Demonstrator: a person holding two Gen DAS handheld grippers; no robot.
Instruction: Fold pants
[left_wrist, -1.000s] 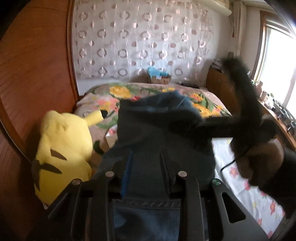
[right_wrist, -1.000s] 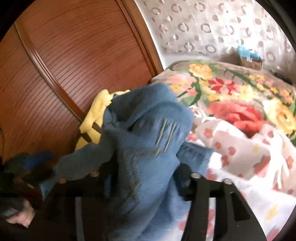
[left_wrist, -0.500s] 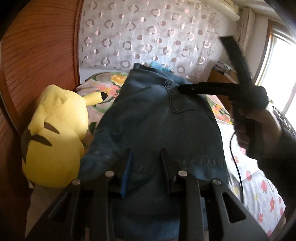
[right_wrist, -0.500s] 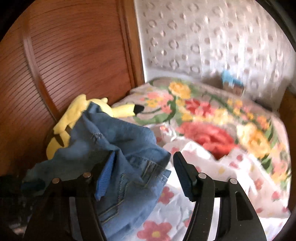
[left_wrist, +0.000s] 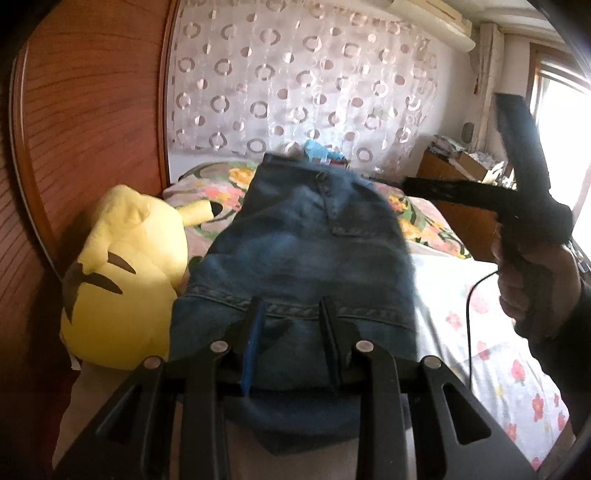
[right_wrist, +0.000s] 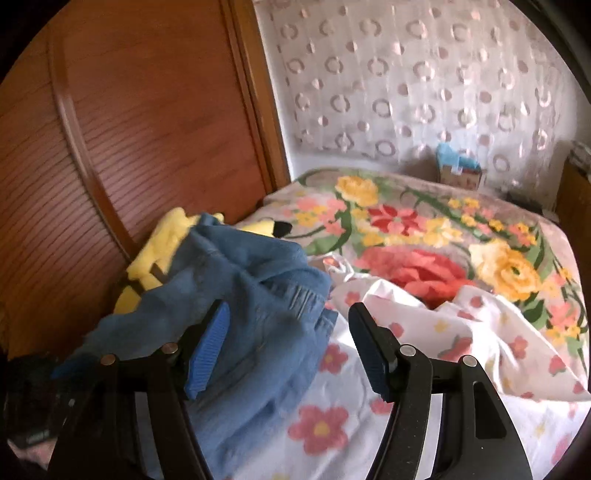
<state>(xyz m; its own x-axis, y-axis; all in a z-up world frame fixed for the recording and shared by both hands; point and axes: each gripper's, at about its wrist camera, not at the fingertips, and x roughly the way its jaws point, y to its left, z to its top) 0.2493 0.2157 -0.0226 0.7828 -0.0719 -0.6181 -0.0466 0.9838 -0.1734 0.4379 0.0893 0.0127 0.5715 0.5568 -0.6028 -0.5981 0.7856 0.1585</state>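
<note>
My left gripper (left_wrist: 291, 321) is closed on the jeans (left_wrist: 306, 251), holding them up over the bed (right_wrist: 424, 236), beside the yellow plush toy (left_wrist: 122, 266). My right gripper (right_wrist: 288, 343) stands open, the denim just at its left. I should catch the loose edge level before I lay it flat.

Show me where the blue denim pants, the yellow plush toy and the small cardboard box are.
blue denim pants (left_wrist: 295, 251), left wrist view, on the middle of the cloth.
yellow plush toy (left_wrist: 125, 258), left wrist view, on its face.
small cardboard box (right_wrist: 460, 179), right wrist view, on its front wall.
</note>
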